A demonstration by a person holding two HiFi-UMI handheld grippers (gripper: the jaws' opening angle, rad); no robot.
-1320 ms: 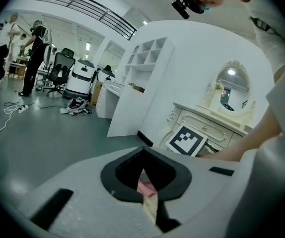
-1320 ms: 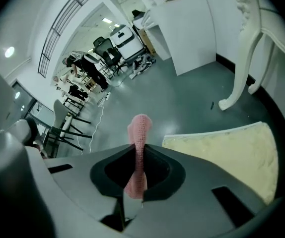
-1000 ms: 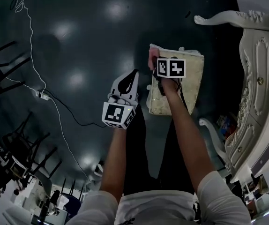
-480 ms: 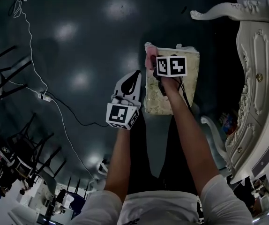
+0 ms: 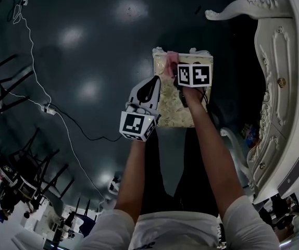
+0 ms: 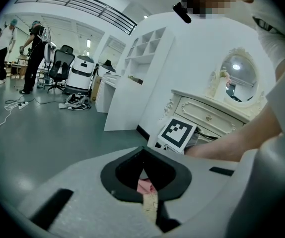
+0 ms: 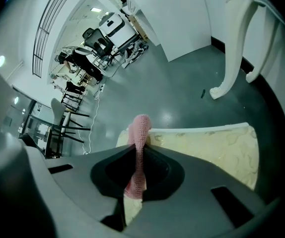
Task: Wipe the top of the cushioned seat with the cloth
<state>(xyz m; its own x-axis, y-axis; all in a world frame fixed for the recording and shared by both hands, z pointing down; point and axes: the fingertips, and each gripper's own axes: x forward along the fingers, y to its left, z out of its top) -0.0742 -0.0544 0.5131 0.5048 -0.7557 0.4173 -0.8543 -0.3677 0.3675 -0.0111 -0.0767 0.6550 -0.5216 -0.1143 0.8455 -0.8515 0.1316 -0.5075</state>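
Right arm outstretched; right tool (image 5: pixel 174 71) pinching cloth (image 7: pixel 141 130) over seat (image 5: pixel 176 108).

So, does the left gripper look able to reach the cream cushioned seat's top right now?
Probably yes. The left gripper hangs at the left edge of the cream cushioned seat with nothing between; the right gripper, clamping the pink knitted cloth, occupies only its far part.
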